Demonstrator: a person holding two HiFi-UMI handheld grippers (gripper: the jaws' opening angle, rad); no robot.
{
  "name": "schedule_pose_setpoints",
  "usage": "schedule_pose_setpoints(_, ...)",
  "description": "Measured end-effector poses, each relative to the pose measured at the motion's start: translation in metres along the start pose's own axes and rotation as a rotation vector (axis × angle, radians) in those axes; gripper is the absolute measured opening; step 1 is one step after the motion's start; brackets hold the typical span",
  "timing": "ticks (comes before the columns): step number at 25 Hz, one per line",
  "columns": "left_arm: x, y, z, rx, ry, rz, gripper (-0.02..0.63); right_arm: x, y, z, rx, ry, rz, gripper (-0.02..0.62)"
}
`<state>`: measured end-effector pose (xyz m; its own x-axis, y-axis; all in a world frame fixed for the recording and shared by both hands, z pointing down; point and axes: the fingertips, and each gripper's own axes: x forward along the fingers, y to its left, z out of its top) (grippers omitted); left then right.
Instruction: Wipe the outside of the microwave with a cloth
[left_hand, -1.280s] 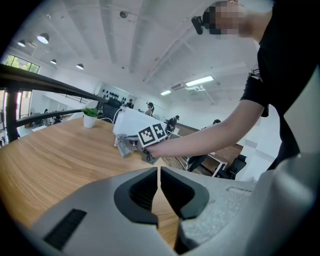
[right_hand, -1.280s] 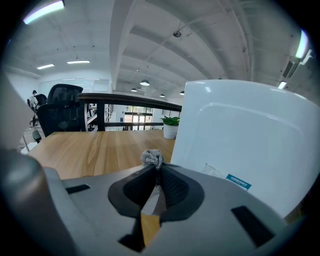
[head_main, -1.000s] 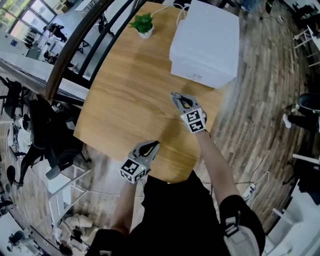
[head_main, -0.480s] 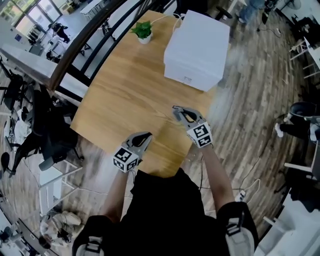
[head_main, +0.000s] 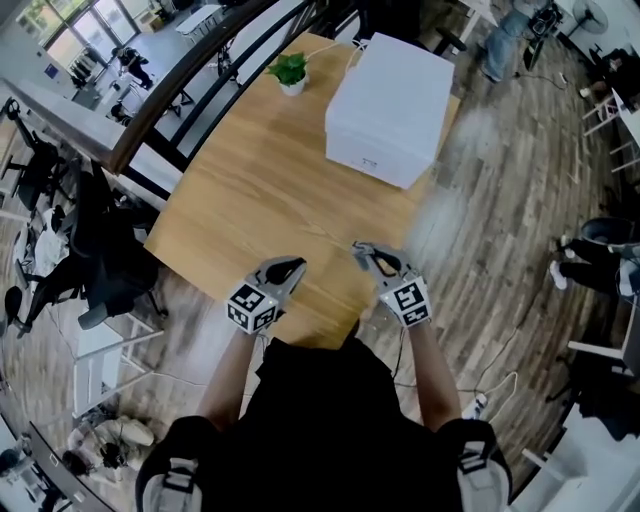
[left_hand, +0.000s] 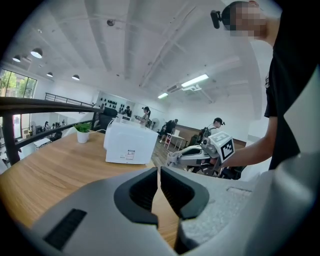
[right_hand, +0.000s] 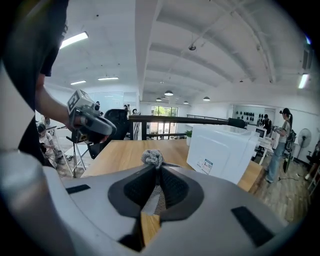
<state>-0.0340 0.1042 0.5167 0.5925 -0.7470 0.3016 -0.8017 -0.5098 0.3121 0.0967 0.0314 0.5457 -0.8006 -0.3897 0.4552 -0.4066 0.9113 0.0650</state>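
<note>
**Cloth gripped, microwave not yet reached**

We start with the wooden table (head_main: 260, 190), which fills the middle of the head view. At its far end sits the white microwave (head_main: 390, 95), close to the right-hand edge, with a small potted plant (head_main: 290, 70) near it on the left. We see nothing touching the microwave on any face that shows. So we judge that the wiping itself has not begun, and the whole outside is left to do, as far as we can tell. The one step that looks done is picking up the cloth.

Both tools hang over the near edge of the table, close to the body and well apart from the microwave, with a broad stretch of bare wood between. The left gripper (head_main: 293, 266) has its jaws brought together with only a thin slit between them, and it holds nothing. The right gripper (head_main: 362, 250) is clamped on the grey cloth (right_hand: 152, 158). In its own view a small bunched tuft pokes out above the jaw tips, and more fabric shows pinched lower down between the pads.

From that view the microwave stands ahead and to the right of the cloth, with a corner and a small label turned towards us. We reckon the next move calls for carrying the right tool forward across the table until the cloth meets a white side
</note>
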Motion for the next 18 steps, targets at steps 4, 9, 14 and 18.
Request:
schedule_pose_setpoints(4, 0.005, -0.011, 0.000, 0.011, 0.013, 0.001, 0.018, -0.021, 0.001, -0.009, 0.057, -0.015, -0.015, 0.026)
schedule_pose_setpoints(9, 0.009, -0.023, -0.004, 0.012, 0.011, 0.027, 0.018, -0.037, 0.003, -0.023, 0.109, -0.034, -0.028, 0.026)
schedule_pose_setpoints(14, 0.013, -0.039, -0.006, 0.010, -0.005, 0.062, 0.018, -0.046, 0.003, -0.029, 0.098, -0.061, 0.000, 0.027)
schedule_pose_setpoints(18, 0.012, -0.056, -0.011, 0.009, -0.010, 0.085, 0.018, -0.058, 0.004, -0.035, 0.087, -0.065, 0.022, 0.026)
